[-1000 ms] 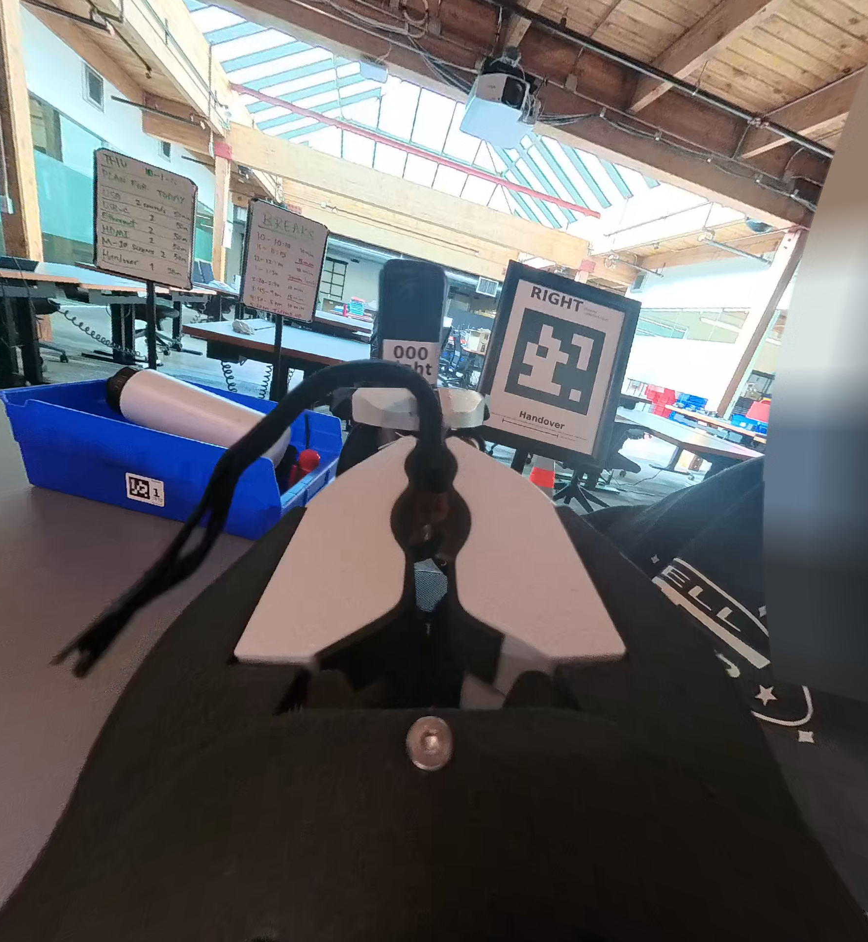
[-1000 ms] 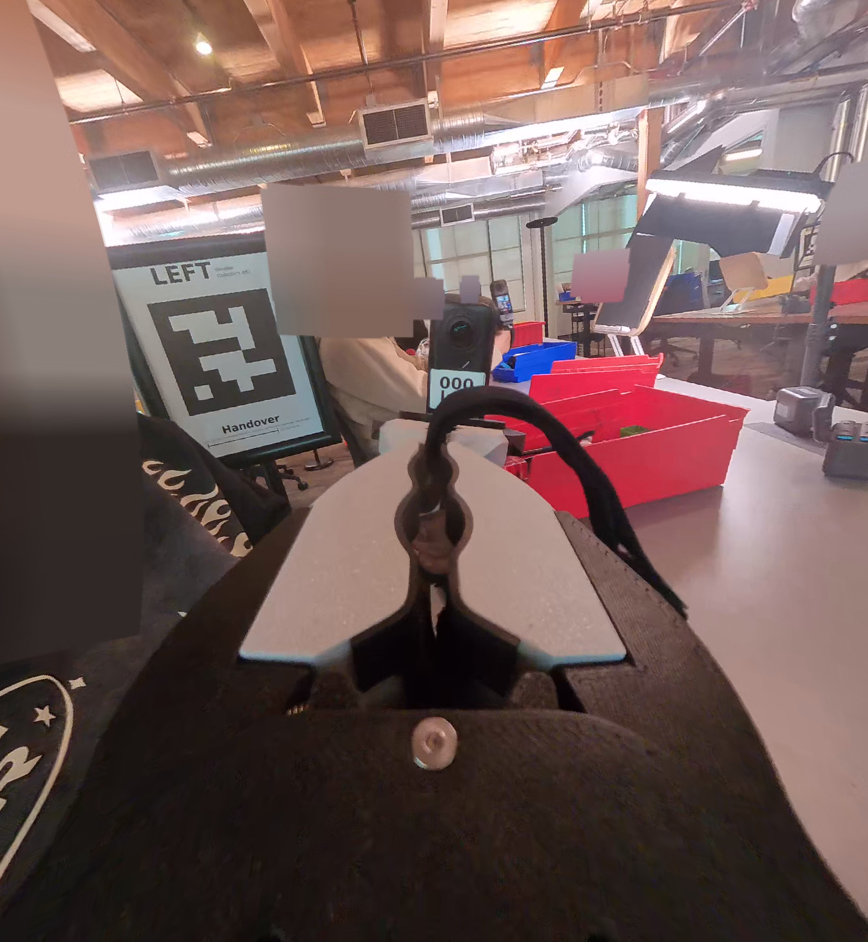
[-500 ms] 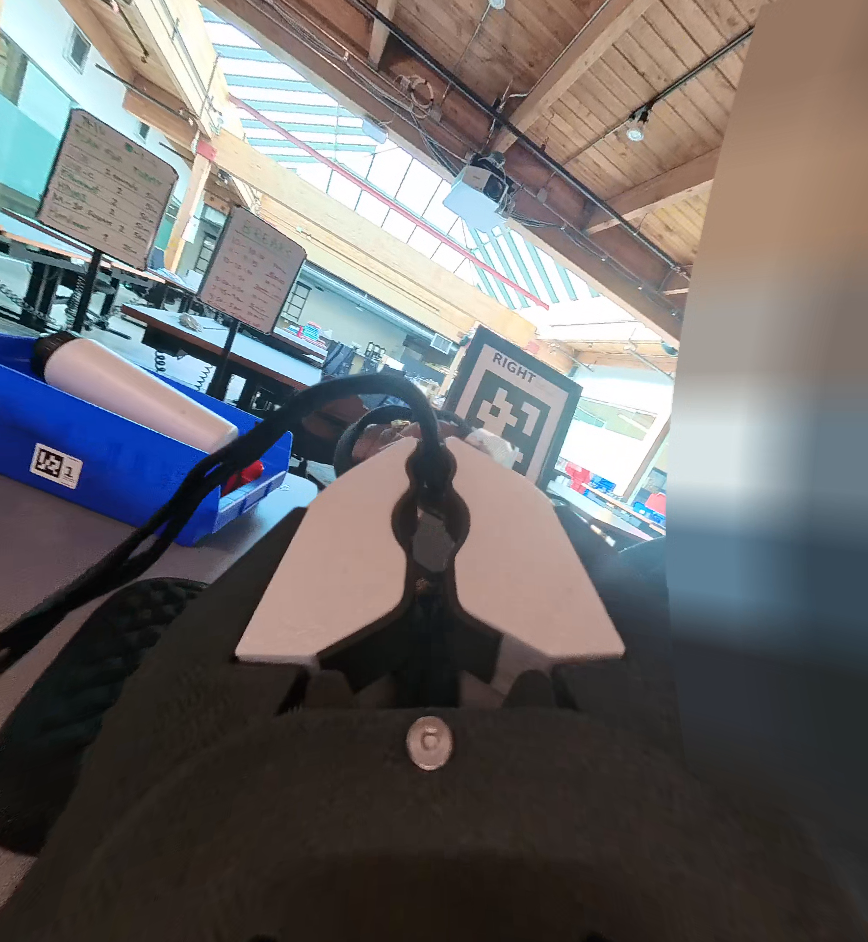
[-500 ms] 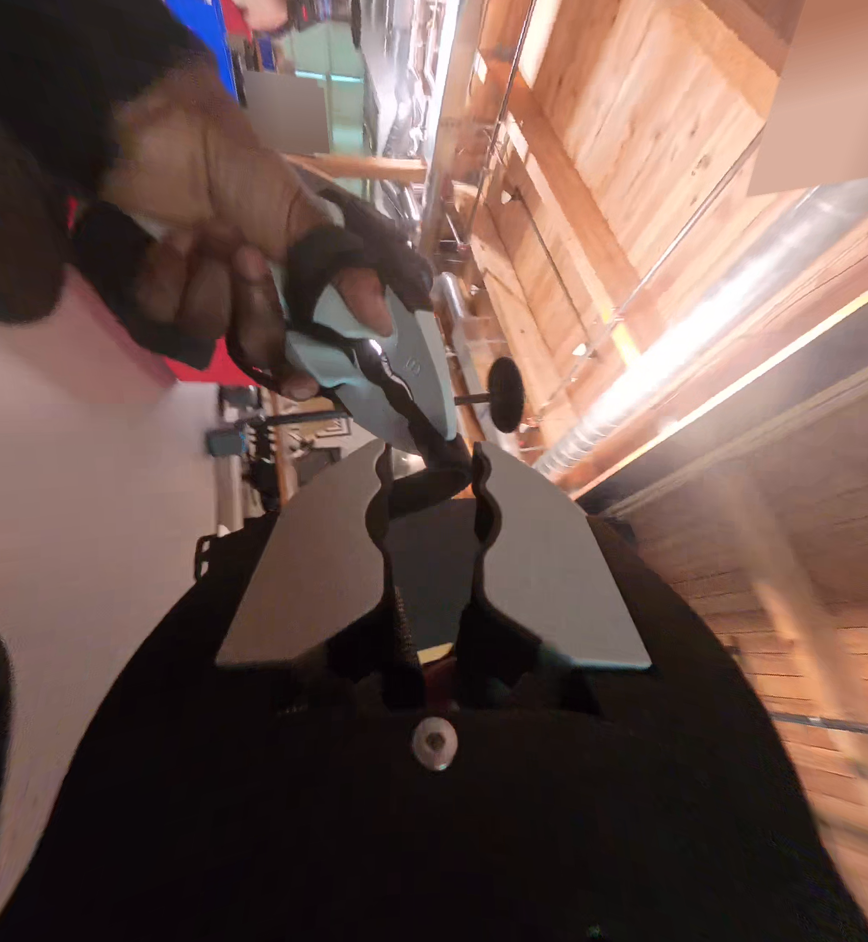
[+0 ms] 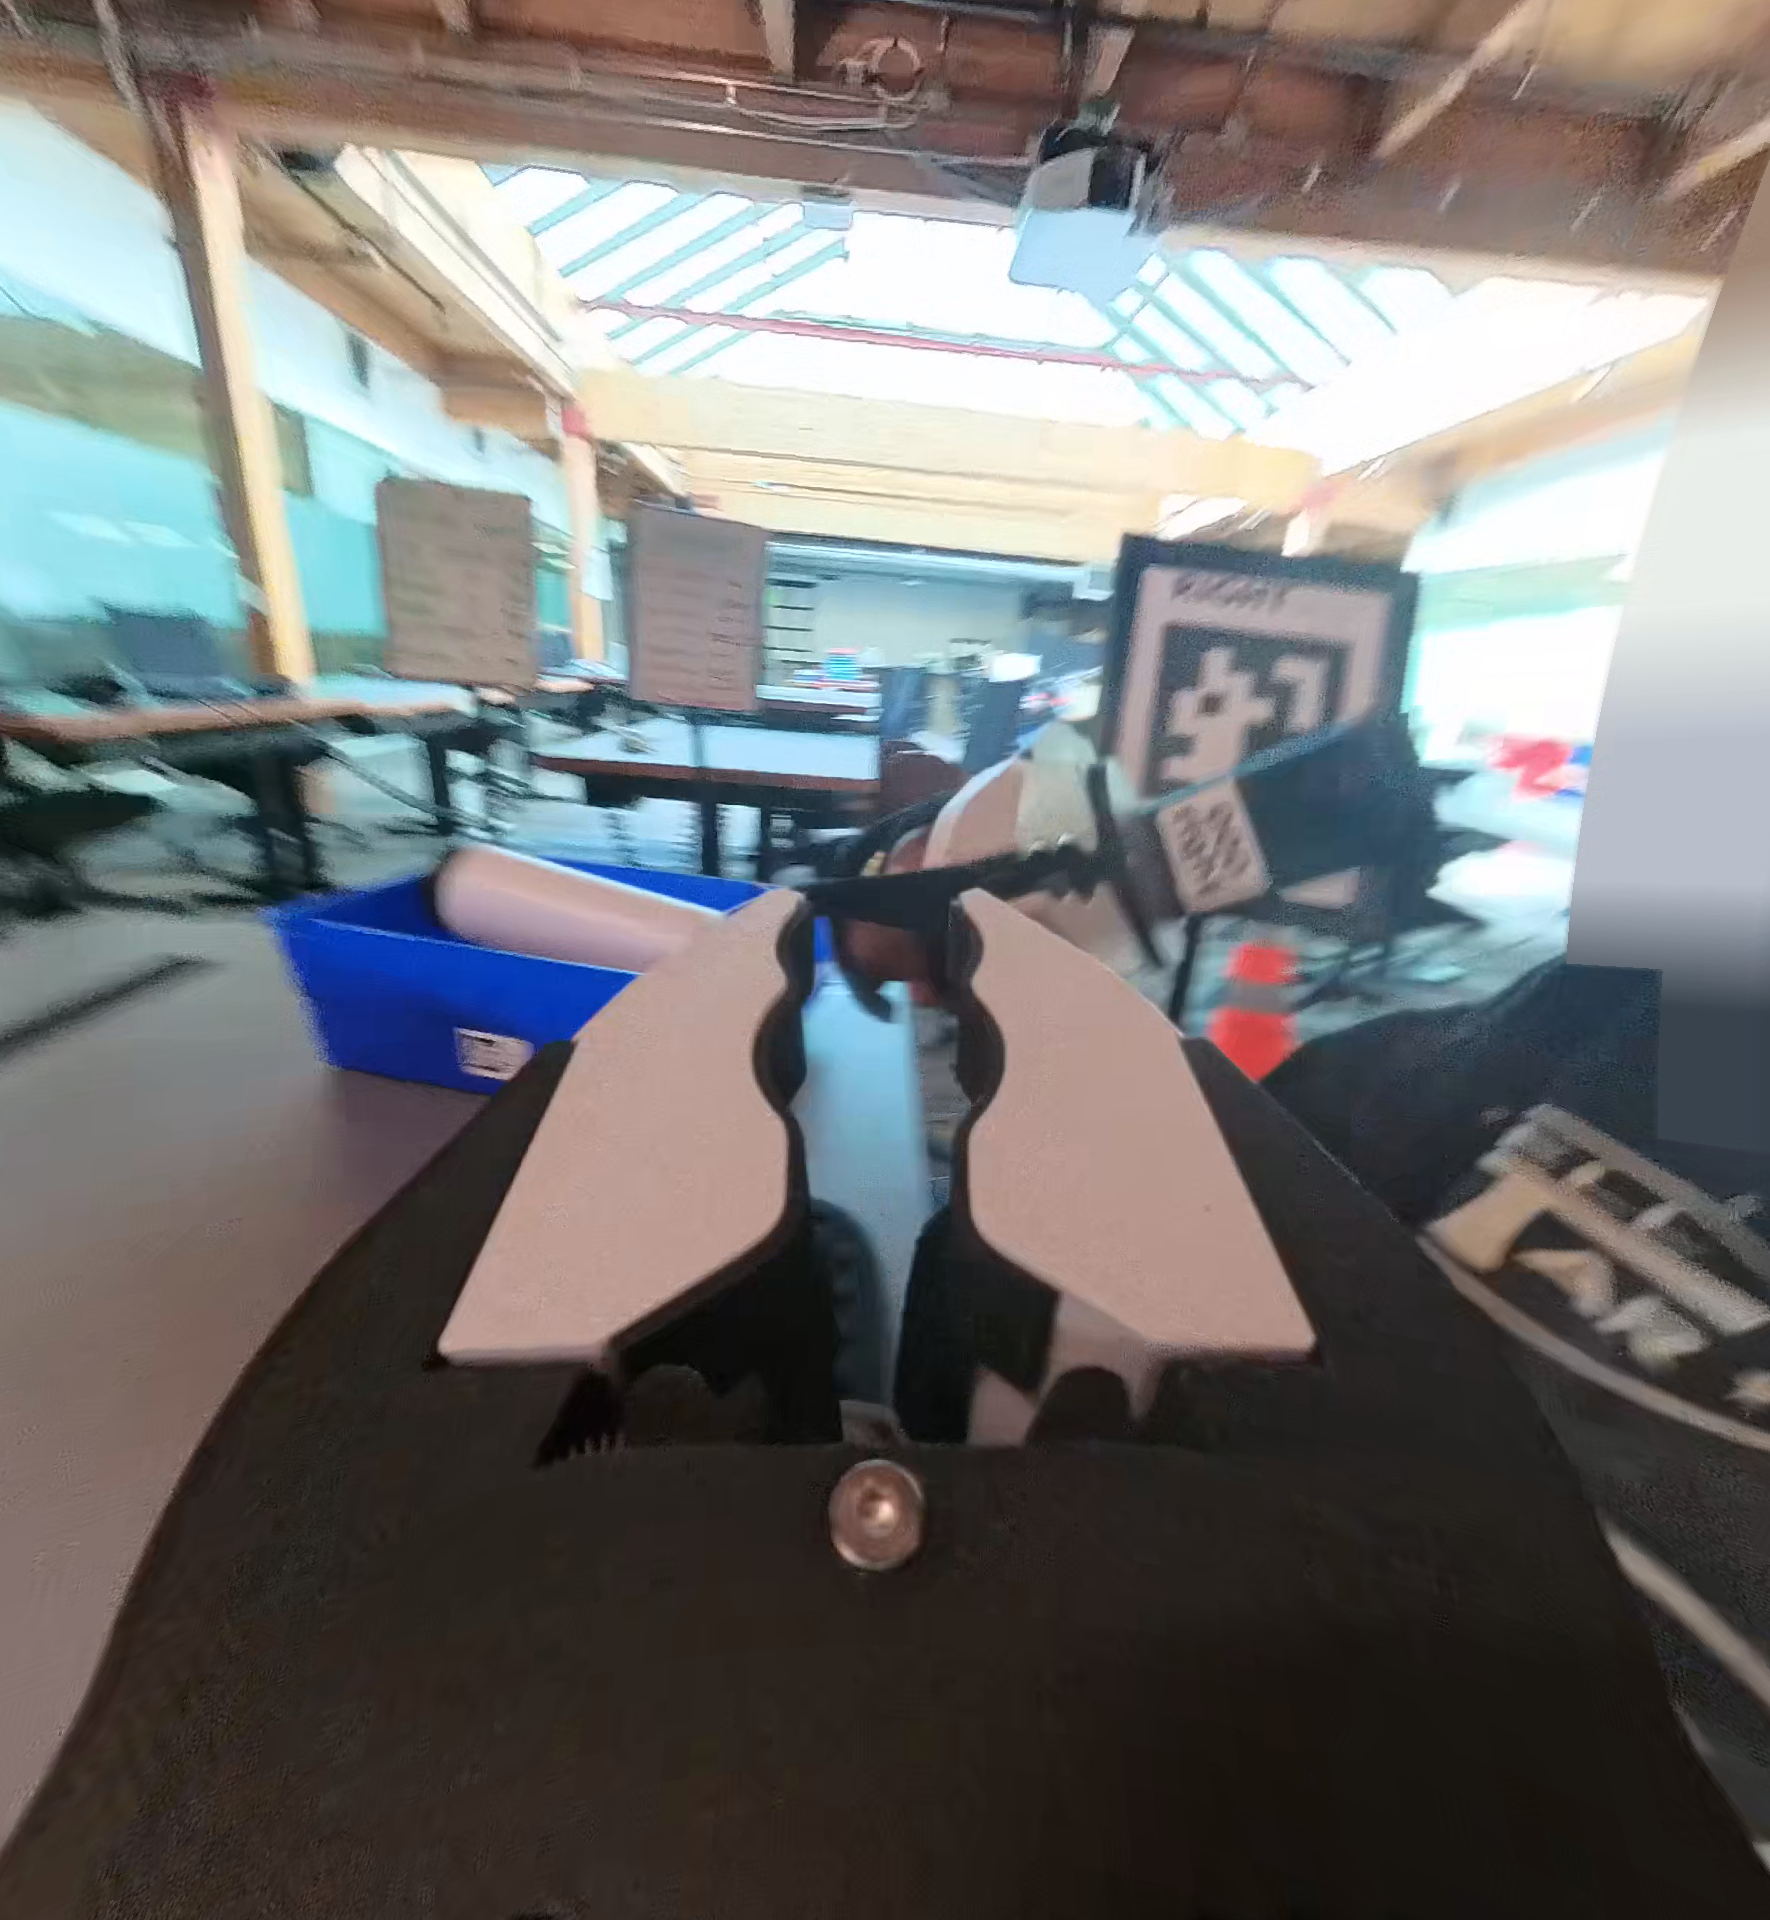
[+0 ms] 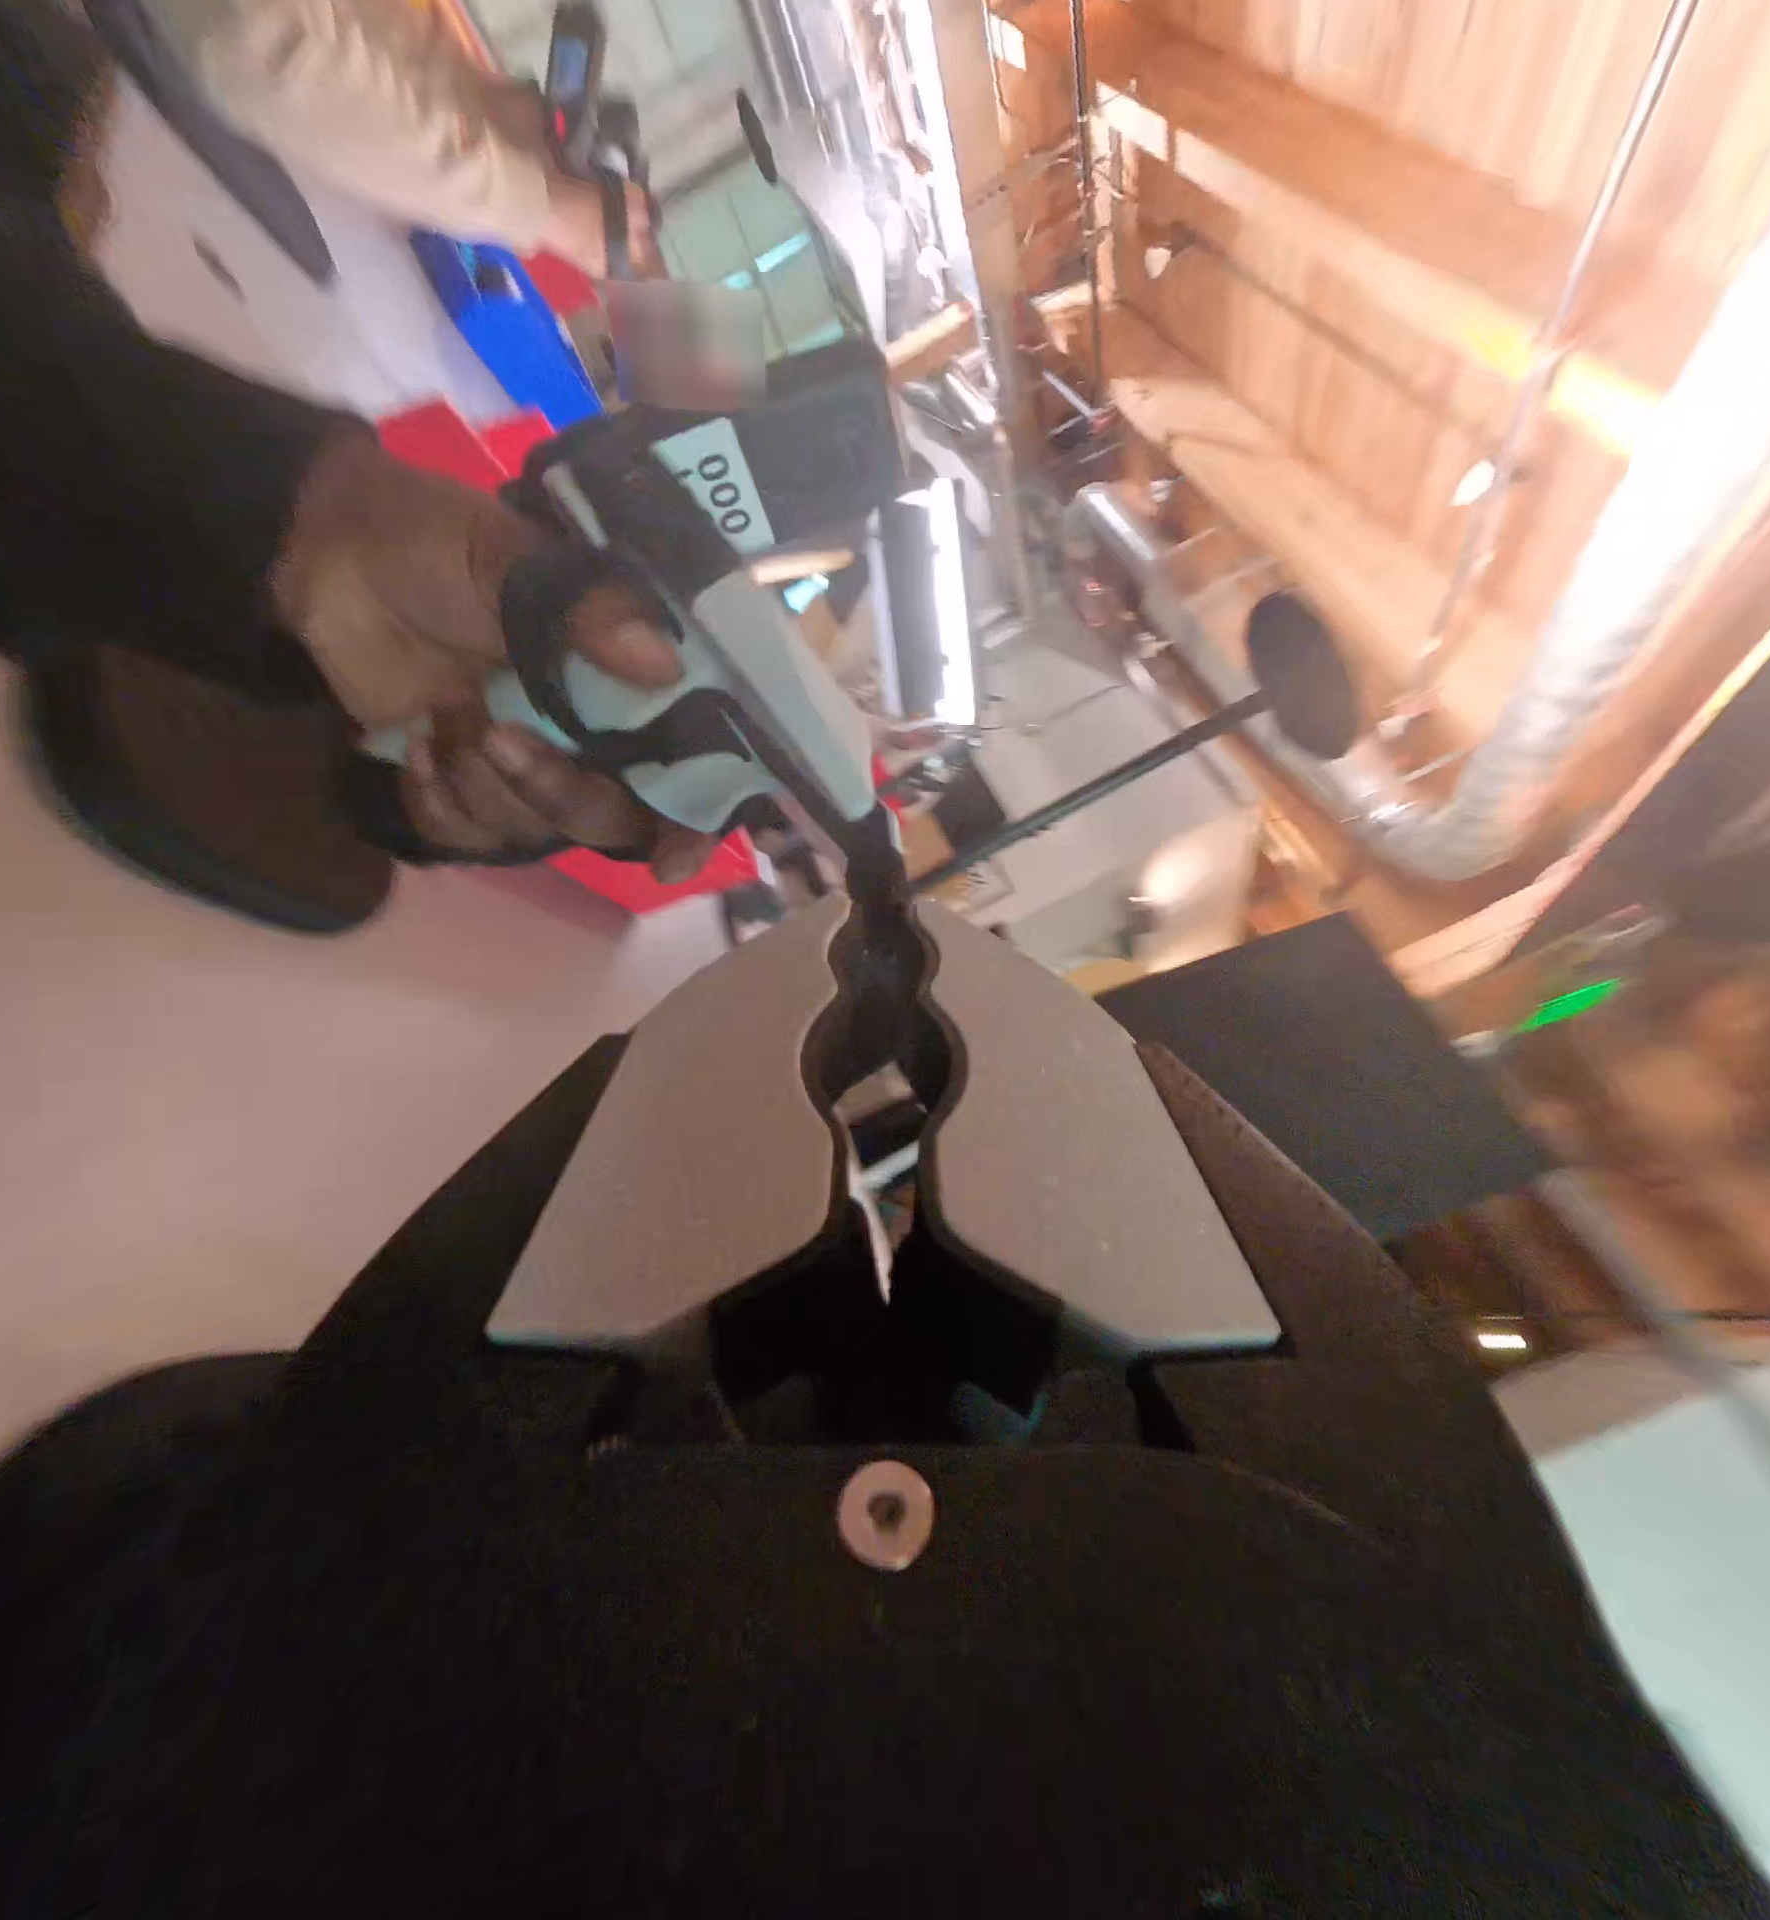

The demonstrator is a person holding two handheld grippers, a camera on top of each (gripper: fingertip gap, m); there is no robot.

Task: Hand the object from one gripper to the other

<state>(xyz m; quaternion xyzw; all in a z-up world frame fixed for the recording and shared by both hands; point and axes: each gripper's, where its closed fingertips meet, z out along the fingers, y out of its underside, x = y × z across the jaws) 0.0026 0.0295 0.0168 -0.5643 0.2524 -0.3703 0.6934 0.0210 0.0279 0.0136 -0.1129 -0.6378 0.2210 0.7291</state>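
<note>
The object is a black cord [image 5: 912,888]. In the left wrist view my left gripper [image 5: 881,909] is open, with a clear gap between its grey fingers. The cord runs across just in front of its tips towards a hand [image 5: 964,821] that holds the other gripper. In the right wrist view my right gripper [image 6: 876,914] is shut on the black cord [image 6: 876,868]. The left gripper [image 6: 855,805], held by a hand [image 6: 424,644], points at my right tips from the upper left. The view is blurred.
A blue bin [image 5: 393,987] with a white bottle [image 5: 559,914] stands on the grey table [image 5: 81,1195]. A framed marker sign [image 5: 1265,675] and an orange cone [image 5: 1255,997] are behind. A black printed garment [image 5: 1587,1299] lies at right. A red bin [image 6: 652,878] shows behind the hand.
My left gripper was shut on the cord and has opened. My right gripper was partly open around the cord half a second ago and has closed on it. The left view has swung level.
</note>
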